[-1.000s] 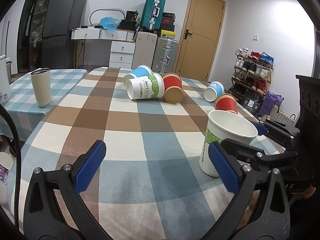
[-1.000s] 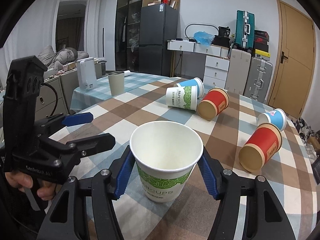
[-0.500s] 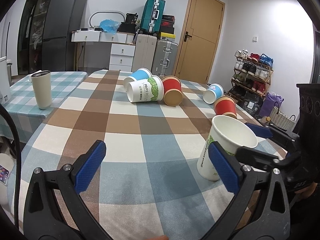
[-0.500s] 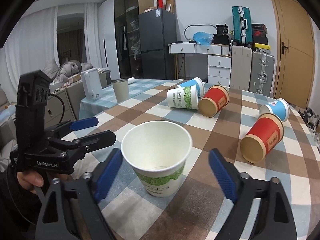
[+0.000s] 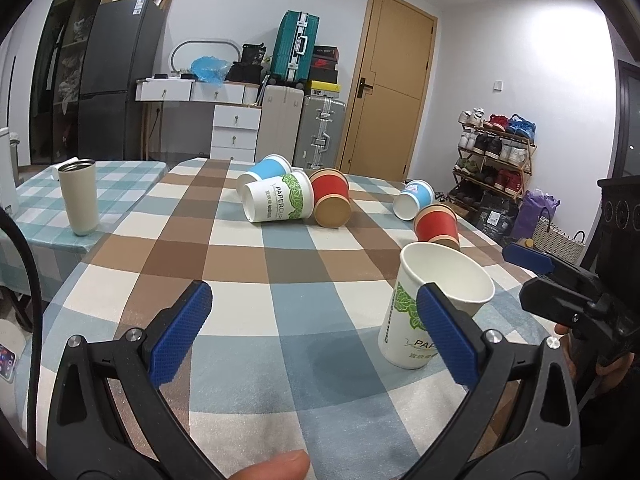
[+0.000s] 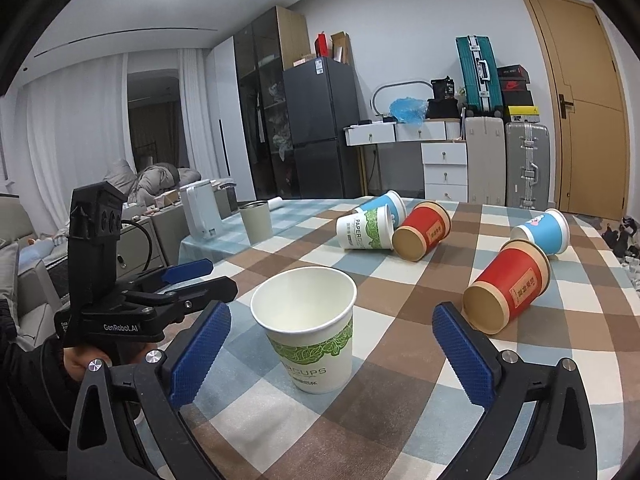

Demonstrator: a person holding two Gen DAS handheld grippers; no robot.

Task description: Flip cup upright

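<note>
A white paper cup with green leaf print [image 6: 308, 328] stands upright on the checked tablecloth [image 6: 400, 280], mouth up; it also shows in the left wrist view [image 5: 432, 312]. My right gripper [image 6: 332, 356] is open, its blue pads apart on either side of the cup and clear of it. My left gripper [image 5: 316, 336] is open and empty, left of that cup. Several other cups lie on their sides: a white one [image 5: 276, 202], a blue one [image 5: 264, 170], a red one [image 5: 330, 198], another red one [image 6: 508, 292] and a small blue one [image 6: 542, 230].
A beige tumbler [image 5: 79, 198] stands upright on a side table at the left. A white appliance [image 6: 200, 214] sits beyond it. Suitcases, drawers and a fridge line the far wall. A shoe rack [image 5: 496, 152] stands right of the table.
My right gripper opened and let go of the white cup, then drew back and up a little. The cup stays standing upright. My left gripper barely moved.
</note>
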